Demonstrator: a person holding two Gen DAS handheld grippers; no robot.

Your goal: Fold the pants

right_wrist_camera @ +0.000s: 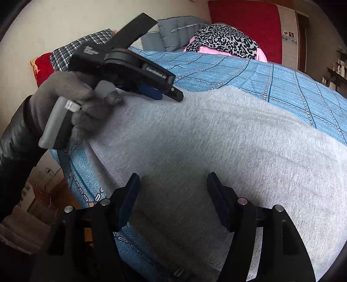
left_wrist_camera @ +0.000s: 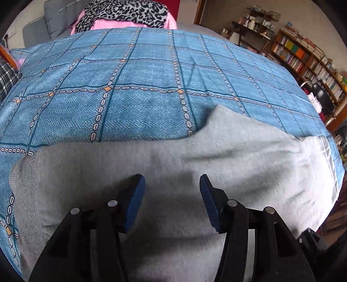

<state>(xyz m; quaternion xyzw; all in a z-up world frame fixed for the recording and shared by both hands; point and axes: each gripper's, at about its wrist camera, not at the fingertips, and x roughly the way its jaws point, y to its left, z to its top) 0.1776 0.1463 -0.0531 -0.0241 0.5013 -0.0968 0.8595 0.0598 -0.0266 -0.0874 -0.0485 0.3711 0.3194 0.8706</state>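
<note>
Left wrist: gaping left tool [left_wrist_camera: 172, 184] over grey pants [left_wrist_camera: 238, 151] on blue bedspread [left_wrist_camera: 130, 76]

Home bedroom: bed with blue bedspread [left_wrist_camera: 134, 71], bookshelves [left_wrist_camera: 303, 56] alongside.

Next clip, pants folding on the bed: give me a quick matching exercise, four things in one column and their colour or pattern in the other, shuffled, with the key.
Things:
1. pants
2. bedspread
3. cloth at the head of the bed
4. glove on the left hand

Looks:
A. leopard print
B. light grey fleece
C. blue with a chain-pattern grid
D. darker grey knit

Pairs: 1-B, 2-C, 3-A, 4-D
</note>
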